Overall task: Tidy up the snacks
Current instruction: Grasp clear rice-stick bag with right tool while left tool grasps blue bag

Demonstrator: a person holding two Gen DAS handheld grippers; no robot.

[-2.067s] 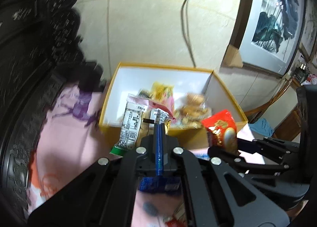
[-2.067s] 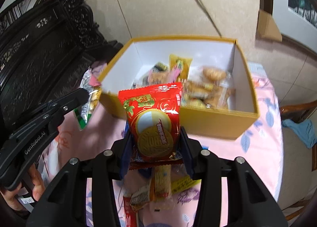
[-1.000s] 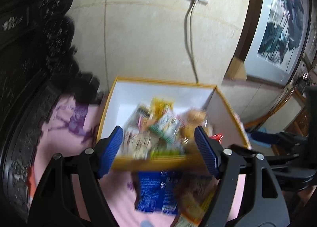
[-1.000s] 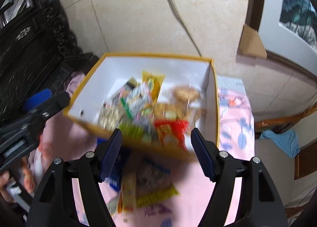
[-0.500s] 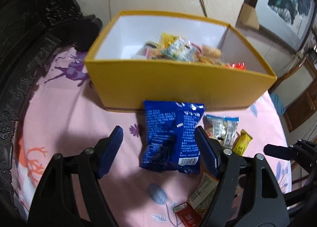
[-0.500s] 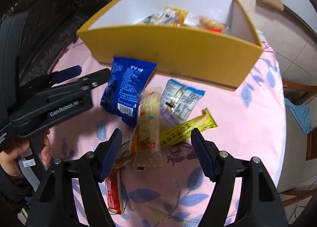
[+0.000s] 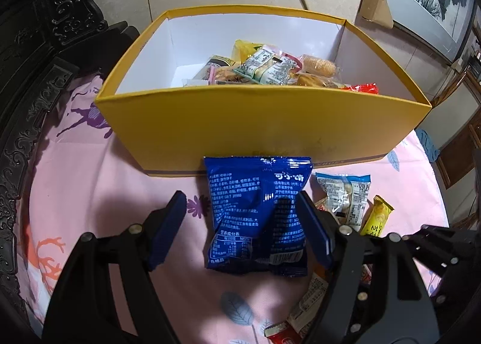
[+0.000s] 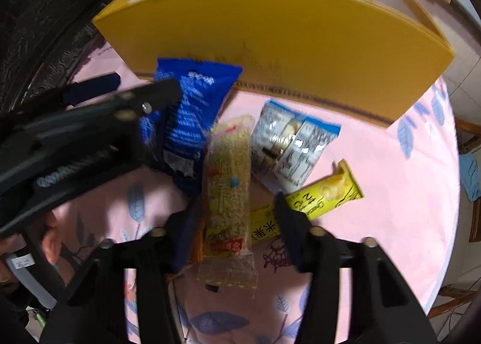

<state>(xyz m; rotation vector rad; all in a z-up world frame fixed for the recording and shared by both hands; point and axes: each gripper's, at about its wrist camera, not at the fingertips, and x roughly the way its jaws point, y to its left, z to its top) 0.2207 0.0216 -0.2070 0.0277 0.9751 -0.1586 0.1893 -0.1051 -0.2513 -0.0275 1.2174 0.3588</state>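
Note:
A yellow box with a white inside holds several snack packs. A blue snack bag lies on the pink cloth in front of it. My left gripper is open, its fingers on either side of the blue bag, just above it. My right gripper is open around a clear pack of yellow noodle snack. The blue bag also shows in the right wrist view, with the left gripper over it.
A blue-and-white biscuit pack and a yellow bar lie right of the noodle pack. A red-wrapped snack lies near the front. Dark carved furniture stands left. The table edge curves at the right.
Both grippers let go of their packs over the box, opened, then drew back and dropped low over the loose snacks in front of it.

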